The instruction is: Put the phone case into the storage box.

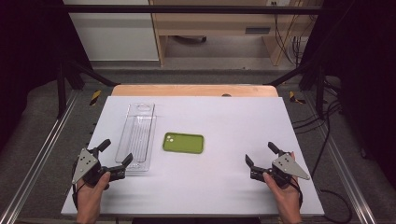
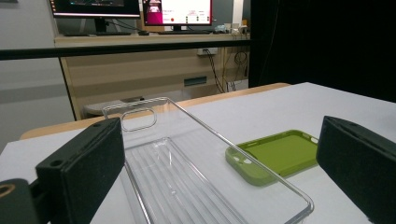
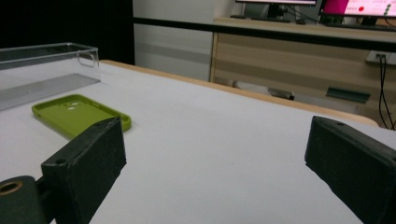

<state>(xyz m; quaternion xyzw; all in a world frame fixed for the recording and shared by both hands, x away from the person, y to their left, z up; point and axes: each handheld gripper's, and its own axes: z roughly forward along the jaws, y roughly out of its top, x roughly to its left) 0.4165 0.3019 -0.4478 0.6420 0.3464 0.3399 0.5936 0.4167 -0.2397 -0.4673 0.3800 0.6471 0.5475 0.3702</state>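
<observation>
One white table (image 1: pixel 224 177) in the middle of the high view, a wooden edge along its far side. One clear plastic tray (image 1: pixel 138 135), long and narrow, left of centre, lying flat. One green phone case (image 1: pixel 183 143), just right of the tray, apart from it, open side up. Nothing between the tongs and either item. Desks, cables and two monitors beyond the table, in the upper part of both gripper views.

Two tongs, one per hand. Left tongs (image 1: pixel 114 152) at lower left, jaws spread wide and empty, pointing up-right toward the tray's near end; near end of the tray (image 2: pixel 187 177) between the jaws in the left gripper view, untouched. Right tongs (image 1: pixel 261 155) at lower right, jaws wide and empty, pointing up-left; phone case (image 3: pixel 79 112) at left there. Both hands low over the table's near edge, forearms entering from the bottom.
</observation>
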